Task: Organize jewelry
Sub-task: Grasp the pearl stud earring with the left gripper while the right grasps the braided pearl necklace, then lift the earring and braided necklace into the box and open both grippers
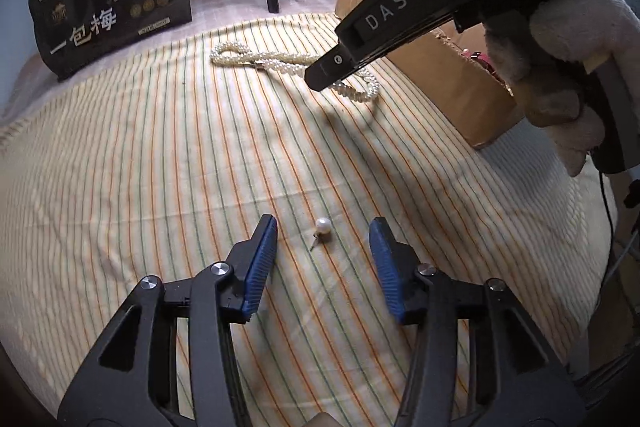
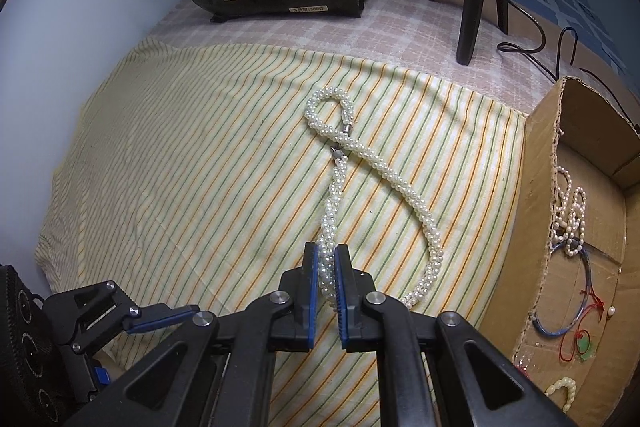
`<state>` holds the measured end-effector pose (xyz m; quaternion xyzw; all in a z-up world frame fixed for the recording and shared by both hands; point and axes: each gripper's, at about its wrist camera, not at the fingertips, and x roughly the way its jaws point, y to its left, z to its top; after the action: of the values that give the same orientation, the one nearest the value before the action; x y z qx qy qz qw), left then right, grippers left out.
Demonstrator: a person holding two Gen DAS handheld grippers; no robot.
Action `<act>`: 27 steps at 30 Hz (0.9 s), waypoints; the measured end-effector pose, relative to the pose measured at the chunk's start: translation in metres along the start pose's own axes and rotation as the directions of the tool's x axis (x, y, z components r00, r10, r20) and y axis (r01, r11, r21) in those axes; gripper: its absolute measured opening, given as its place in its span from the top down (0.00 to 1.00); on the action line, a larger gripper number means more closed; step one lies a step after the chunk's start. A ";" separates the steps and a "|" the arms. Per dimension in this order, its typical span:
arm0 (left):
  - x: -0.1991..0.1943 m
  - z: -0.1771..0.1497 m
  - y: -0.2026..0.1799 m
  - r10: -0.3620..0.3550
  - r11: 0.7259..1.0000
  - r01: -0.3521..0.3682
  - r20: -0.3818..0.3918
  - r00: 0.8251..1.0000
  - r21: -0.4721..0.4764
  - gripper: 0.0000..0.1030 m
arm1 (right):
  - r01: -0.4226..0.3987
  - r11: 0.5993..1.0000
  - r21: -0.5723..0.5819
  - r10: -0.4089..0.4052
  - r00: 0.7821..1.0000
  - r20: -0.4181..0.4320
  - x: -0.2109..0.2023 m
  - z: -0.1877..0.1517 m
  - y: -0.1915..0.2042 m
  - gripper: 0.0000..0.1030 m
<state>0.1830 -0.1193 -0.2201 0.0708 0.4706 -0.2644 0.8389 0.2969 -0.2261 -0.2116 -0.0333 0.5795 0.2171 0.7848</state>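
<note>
Necklace (image 2: 352,163): clamped in right hand-held gripper (image 2: 327,269), near box (image 2: 536,227) wall. Earring (image 1: 321,227): loose on striped cloth (image 1: 160,167), between parted pads of left hand-held gripper (image 1: 323,243); bare cloth around.

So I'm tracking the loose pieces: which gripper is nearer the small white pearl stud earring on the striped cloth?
Left. The left gripper stands open with the pearl stud earring lying between its fingers, untouched. The right gripper is farther up the cloth, shut on the braided white pearl necklace.
</note>
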 end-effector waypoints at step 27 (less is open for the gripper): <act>-0.032 0.004 0.017 0.002 0.998 0.002 0.057 0.998 -0.058 0.94 | -0.023 0.999 0.025 0.021 0.996 0.086 -0.041 -0.002 0.006 0.95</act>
<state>0.1812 -0.0944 -0.1942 0.0389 0.4541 -0.2525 0.8536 0.2835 -0.2334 -0.1725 -0.0074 0.5484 0.2192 0.8069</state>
